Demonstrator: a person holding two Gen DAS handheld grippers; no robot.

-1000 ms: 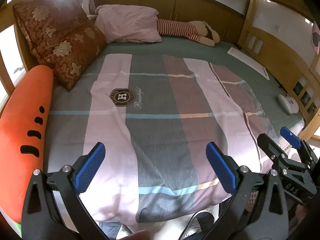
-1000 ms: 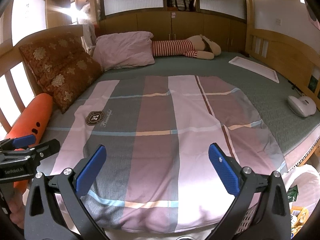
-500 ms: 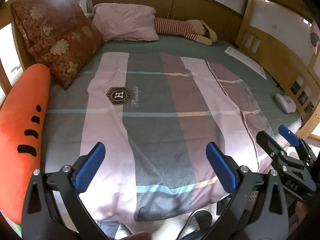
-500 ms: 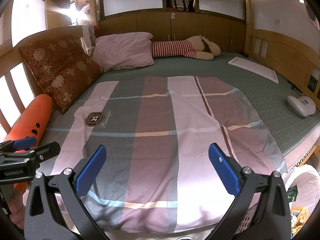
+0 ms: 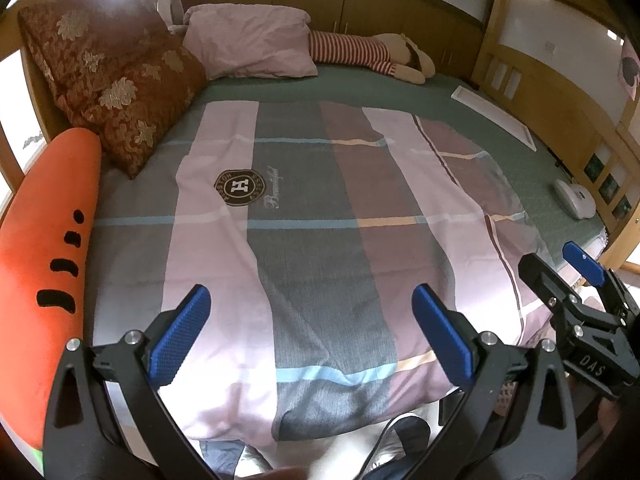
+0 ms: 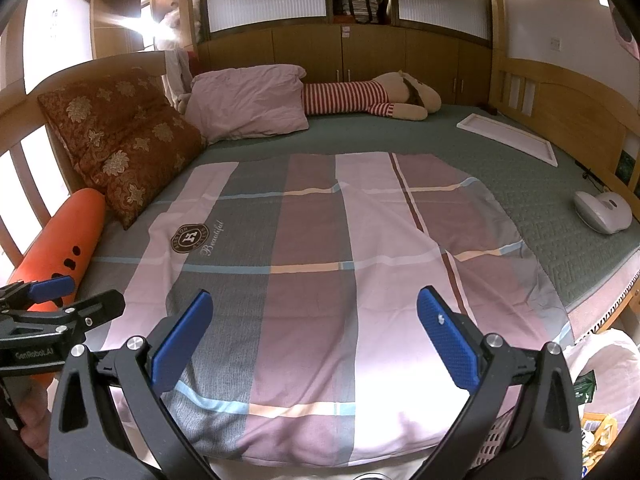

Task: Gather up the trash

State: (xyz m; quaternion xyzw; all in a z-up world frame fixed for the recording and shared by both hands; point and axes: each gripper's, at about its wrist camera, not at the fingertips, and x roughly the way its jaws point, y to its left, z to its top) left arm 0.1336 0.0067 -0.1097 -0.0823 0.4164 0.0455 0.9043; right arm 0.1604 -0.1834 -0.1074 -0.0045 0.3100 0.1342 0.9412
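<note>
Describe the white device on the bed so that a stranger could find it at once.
Start at the bed and follow its green cover to the right edge, beyond the striped quilt. The device lies there alone: small, rounded, glossy white, unlike the flat white frame farther back.

Matt cloth quilt (image 6: 312, 280), glossy wood bed frame (image 6: 560, 108), plush carrot (image 5: 44, 248), perhaps plastic white device (image 6: 604, 212)

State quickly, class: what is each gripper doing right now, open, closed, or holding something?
Left gripper: open, holding nothing, above the quilt.
Right gripper: open, holding nothing.
</note>
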